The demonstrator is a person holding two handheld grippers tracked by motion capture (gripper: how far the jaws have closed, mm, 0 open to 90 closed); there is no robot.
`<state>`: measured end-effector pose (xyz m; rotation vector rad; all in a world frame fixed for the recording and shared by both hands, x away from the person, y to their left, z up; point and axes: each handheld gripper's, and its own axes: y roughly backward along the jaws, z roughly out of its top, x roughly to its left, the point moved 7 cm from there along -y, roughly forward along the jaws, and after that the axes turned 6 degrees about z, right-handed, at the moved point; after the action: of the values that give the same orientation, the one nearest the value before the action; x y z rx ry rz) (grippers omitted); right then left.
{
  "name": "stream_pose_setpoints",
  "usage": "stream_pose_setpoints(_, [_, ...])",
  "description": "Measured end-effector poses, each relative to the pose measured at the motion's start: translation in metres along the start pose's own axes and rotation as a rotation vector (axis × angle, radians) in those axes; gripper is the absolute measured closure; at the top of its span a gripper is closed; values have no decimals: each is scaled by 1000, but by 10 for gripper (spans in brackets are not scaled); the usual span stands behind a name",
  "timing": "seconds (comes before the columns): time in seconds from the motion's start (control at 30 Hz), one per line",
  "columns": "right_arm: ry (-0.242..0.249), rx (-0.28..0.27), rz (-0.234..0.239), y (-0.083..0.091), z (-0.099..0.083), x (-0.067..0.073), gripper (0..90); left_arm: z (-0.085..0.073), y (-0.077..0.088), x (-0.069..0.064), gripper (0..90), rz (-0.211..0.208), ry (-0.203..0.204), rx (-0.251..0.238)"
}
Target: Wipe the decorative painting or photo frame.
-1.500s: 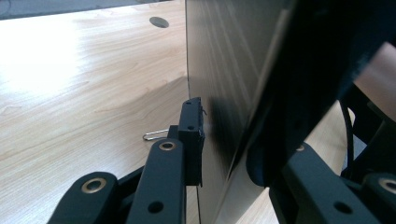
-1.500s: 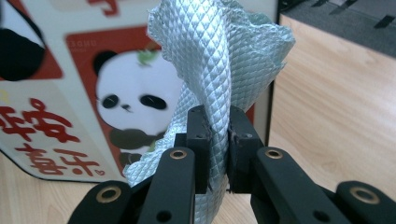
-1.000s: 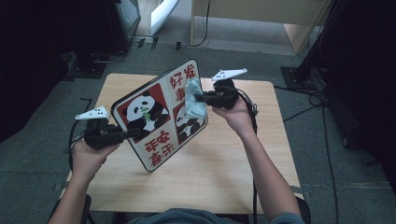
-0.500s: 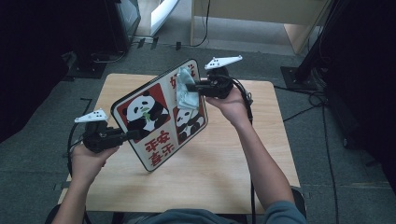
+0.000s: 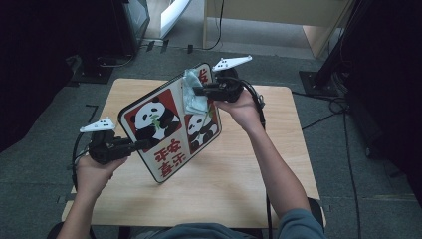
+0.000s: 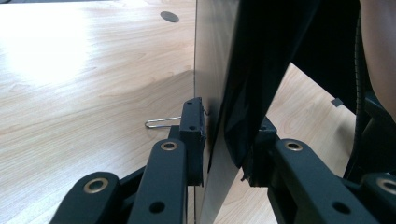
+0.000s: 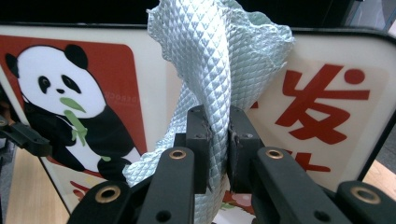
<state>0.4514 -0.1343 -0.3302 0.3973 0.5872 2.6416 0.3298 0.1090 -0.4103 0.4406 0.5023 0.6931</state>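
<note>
A: Since a second ago the right gripper has slid its cloth up to the panda board's top corner.

B: Both clenched: right gripper pinching the cloth, left gripper clamping the board's edge, tilted above the surface.

A: Best steady that board and wipe with flat, overlapping strokes.
</note>
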Motion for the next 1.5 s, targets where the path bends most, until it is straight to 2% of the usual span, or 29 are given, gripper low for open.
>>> stream_pose_setpoints(0.57, [-36, 21, -7, -7, -13, -11, 819, -2, 3, 0, 735, 2, -4, -7])
stream_pose_setpoints(0.87, [-52, 20, -6, -7, -17, -13, 821, -2, 3, 0, 730, 1, -6, -4])
stream_pose_setpoints(1.5, [-70, 60, -14, -10, -34, -16, 822, -1, 4, 1, 748, -9, -11, -4])
